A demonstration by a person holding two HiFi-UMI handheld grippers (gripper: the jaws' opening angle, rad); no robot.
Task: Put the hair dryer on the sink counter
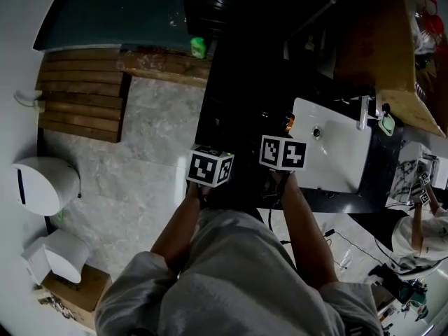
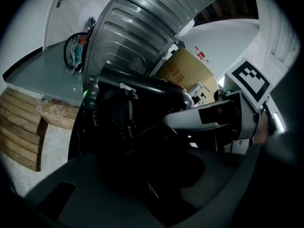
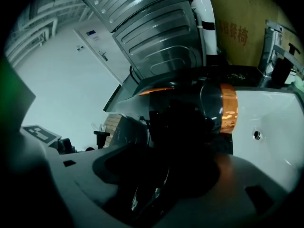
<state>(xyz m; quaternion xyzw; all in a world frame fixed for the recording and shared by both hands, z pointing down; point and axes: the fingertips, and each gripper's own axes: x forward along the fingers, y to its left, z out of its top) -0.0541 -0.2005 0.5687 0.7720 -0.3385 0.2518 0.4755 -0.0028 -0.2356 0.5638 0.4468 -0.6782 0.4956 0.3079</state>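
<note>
Right gripper point(image 3: 159, 175): jaws spread wide, pads clear of the black hair dryer point(image 3: 190, 110) between them. Left gripper point(image 2: 152, 175): jaws part-closed, pinching the hair dryer's dark body. Hair dryer lies at the black counter point(image 1: 234, 96), against the edge of the white sink point(image 1: 339, 152), with 1 orange band point(image 3: 229, 109) toward the sink.

Dim bathroom, seen mostly from above. The floor point(image 1: 140, 152) is grey marbled tile. At upper left, a slatted wooden mat point(image 1: 80, 93) lies beside a raised dark grey platform point(image 1: 112, 16). A rounded white fixture point(image 1: 43, 184) sits at the left edge. Below it, a white bin point(image 1: 61, 254) is just beside a cardboard box point(image 1: 80, 292). At right, a black counter point(image 1: 336, 200) holds a white basin point(image 1: 336, 149) with a chrome tap point(image 1: 364, 110). Behind are a big brown carton point(image 1: 371, 47), ribbed grey metal panels point(image 2: 137, 37) and a plain white wall point(image 3: 57, 80).
</note>
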